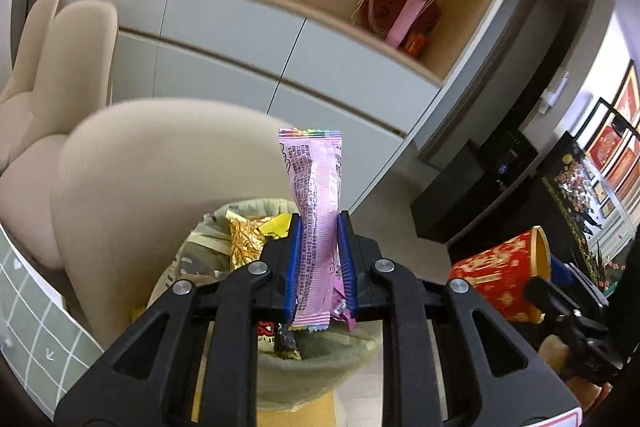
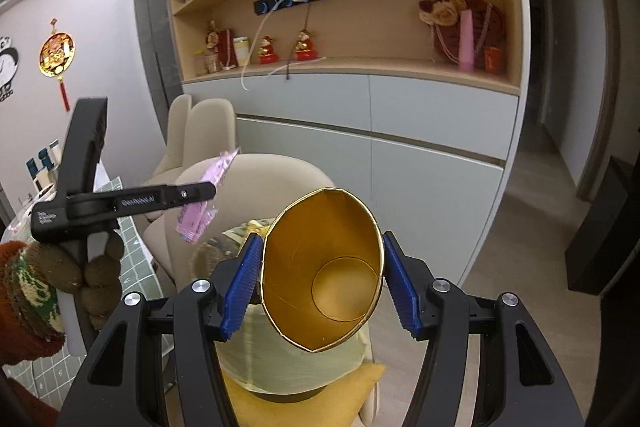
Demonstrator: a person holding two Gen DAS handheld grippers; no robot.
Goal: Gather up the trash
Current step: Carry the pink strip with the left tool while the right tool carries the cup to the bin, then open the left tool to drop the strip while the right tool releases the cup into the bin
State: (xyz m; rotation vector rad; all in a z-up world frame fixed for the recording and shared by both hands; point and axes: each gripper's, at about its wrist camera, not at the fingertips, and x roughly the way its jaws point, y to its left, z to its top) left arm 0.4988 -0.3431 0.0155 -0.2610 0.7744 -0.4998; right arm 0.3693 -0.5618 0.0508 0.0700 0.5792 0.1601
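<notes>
My left gripper is shut on a pink snack wrapper that stands upright between the blue pads, directly above the trash bin, which has a pale green liner. Yellow and gold wrappers lie inside the bin. My right gripper is shut on a paper cup, red outside and gold inside, squeezed oval, its mouth facing the camera. The cup also shows at the right of the left wrist view. In the right wrist view the left gripper and the pink wrapper hang at left over the bin.
A beige chair stands just behind the bin, with a second chair further left. A grey cabinet with wooden shelves of ornaments fills the background. A green grid tablecloth lies at left. A gloved hand holds the left gripper.
</notes>
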